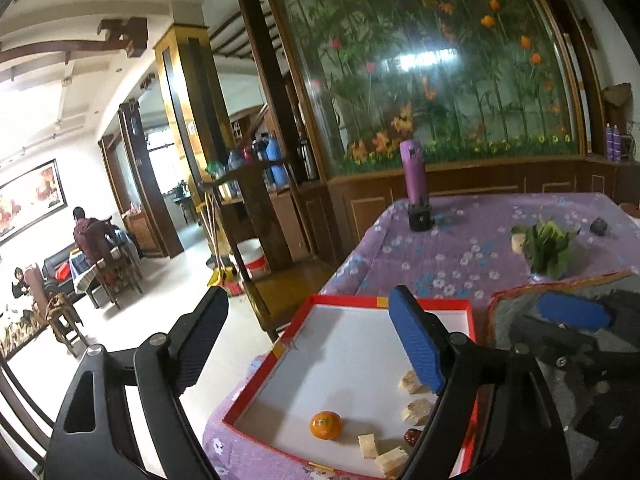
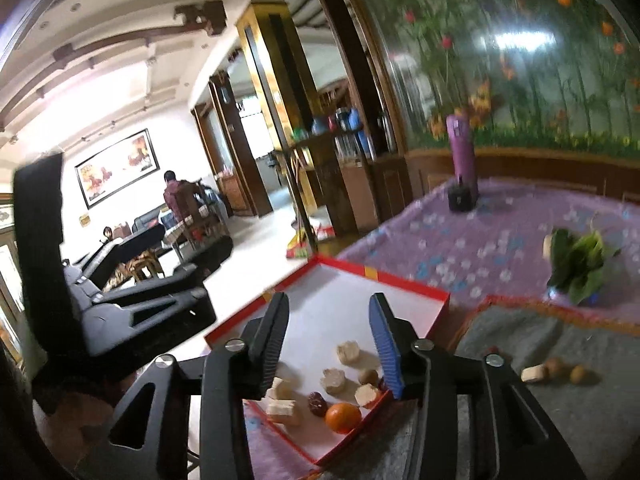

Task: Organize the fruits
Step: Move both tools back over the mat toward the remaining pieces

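Left wrist view: the left gripper (image 1: 308, 340) hangs above the near left edge of the table (image 1: 460, 240), jaws wide, nothing between them. Below it lies the red-rimmed tray (image 1: 280, 356). The orange (image 1: 326, 425) rests near the tray's near left corner, with the pale cut chunks (image 1: 416, 411) and 1 dark date (image 1: 412, 436) along the near right edge. The right gripper (image 1: 576, 312) shows at the right, over the grey mat (image 1: 516, 308).

Right wrist view: the right gripper (image 2: 330, 340) stands over the tray (image 2: 400, 280), jaws partly apart and empty. Orange (image 2: 343, 418), date (image 2: 317, 403) and chunks (image 2: 333, 380) crowd the tray's near corner. On the mat (image 2: 520, 340), 2 small brown fruits (image 2: 578, 374) and a pale piece (image 2: 534, 373) lie near its near edge.

Judgement: a placement step reads as complete, both grippers clear of the fruit. The next move calls for the right gripper to reach the mat, straddle 1 small fruit and grip lightly, since it is likely to roll
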`<action>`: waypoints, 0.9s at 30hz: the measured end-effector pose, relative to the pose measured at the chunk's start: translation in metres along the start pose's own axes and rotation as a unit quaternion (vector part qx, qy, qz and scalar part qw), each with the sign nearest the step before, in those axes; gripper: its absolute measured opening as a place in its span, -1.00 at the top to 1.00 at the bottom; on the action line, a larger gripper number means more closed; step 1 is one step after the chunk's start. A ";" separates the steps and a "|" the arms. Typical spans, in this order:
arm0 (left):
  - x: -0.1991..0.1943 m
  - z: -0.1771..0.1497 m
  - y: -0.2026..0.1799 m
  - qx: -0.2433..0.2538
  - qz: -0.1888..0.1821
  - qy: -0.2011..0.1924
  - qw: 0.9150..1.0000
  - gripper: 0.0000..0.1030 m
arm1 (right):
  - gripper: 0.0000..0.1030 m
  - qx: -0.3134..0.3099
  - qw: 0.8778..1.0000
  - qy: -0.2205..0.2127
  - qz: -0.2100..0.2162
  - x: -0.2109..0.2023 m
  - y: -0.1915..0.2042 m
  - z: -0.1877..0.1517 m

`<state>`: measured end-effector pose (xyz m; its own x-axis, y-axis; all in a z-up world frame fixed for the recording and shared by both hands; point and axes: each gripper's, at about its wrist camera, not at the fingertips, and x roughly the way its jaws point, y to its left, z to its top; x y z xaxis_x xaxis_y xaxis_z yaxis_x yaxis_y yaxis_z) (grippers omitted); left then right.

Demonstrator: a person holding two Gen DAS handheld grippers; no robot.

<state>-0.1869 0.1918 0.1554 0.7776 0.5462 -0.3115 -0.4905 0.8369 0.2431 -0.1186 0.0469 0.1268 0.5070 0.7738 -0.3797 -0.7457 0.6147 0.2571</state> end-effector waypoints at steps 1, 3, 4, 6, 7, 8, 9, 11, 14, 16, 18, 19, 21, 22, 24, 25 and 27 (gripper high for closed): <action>-0.004 0.002 -0.001 0.001 -0.001 -0.003 1.000 -0.61 | 0.11 -0.001 1.000 -0.007 0.000 -0.008 0.001 0.002; -0.012 0.004 -0.001 0.001 -0.003 -0.010 1.000 -0.61 | 0.10 -0.005 1.000 -0.015 -0.003 -0.020 0.004 0.004; -0.016 0.006 -0.001 -0.001 -0.003 -0.013 1.000 -0.61 | 0.10 -0.005 1.000 -0.018 -0.005 -0.025 0.005 0.005; -0.023 0.008 -0.003 0.000 -0.005 -0.018 1.000 -0.61 | 0.10 -0.005 1.000 -0.024 -0.008 -0.032 0.003 0.006; -0.025 0.008 -0.005 0.001 -0.005 -0.019 1.000 -0.61 | 0.09 -0.003 1.000 -0.025 -0.009 -0.036 0.002 0.007; -0.027 0.009 -0.006 0.003 -0.005 -0.021 1.000 -0.61 | 0.09 -0.002 1.000 -0.027 -0.010 -0.039 0.001 0.007; -0.028 0.010 -0.008 0.005 -0.005 -0.022 1.000 -0.61 | 0.09 0.001 0.999 -0.030 -0.011 -0.042 -0.001 0.007; -0.033 0.012 -0.012 0.008 -0.007 -0.024 1.000 -0.61 | 0.09 0.007 0.999 -0.033 -0.011 -0.048 -0.005 0.008; -0.037 0.014 -0.018 0.014 -0.006 -0.028 0.999 -0.61 | 0.09 0.017 0.999 -0.042 -0.012 -0.056 -0.013 0.008; -0.036 0.016 -0.023 0.019 -0.006 -0.028 0.999 -0.61 | 0.09 0.023 0.999 -0.045 -0.014 -0.061 -0.019 0.008; -0.037 0.016 -0.028 0.023 -0.008 -0.028 0.999 -0.61 | 0.09 0.031 0.998 -0.047 -0.018 -0.063 -0.027 0.008; -0.037 0.016 -0.031 0.025 -0.009 -0.027 0.999 -0.61 | 0.08 0.035 0.998 -0.047 -0.018 -0.064 -0.032 0.008; -0.033 0.017 -0.038 0.031 -0.011 -0.025 0.999 -0.61 | 0.06 0.043 0.998 -0.048 -0.021 -0.065 -0.041 0.009; -0.033 0.016 -0.041 0.034 -0.012 -0.024 0.999 -0.61 | 0.06 0.049 0.997 -0.049 -0.022 -0.065 -0.048 0.009; -0.028 0.017 -0.049 0.040 -0.014 -0.022 0.999 -0.61 | 0.06 0.060 0.997 -0.050 -0.026 -0.067 -0.058 0.009; -0.027 0.017 -0.052 0.042 -0.015 -0.020 0.999 -0.61 | 0.06 0.066 0.996 -0.049 -0.028 -0.067 -0.064 0.009; -0.022 0.017 -0.058 0.046 -0.018 -0.016 0.999 -0.61 | 0.06 0.077 0.995 -0.047 -0.035 -0.065 -0.078 0.011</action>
<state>-0.1683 0.1308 0.1641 0.8076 0.5124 -0.2919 -0.4239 0.8486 0.3165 -0.0888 -0.0500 0.1409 0.5997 0.7341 -0.3185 -0.6348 0.6788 0.3692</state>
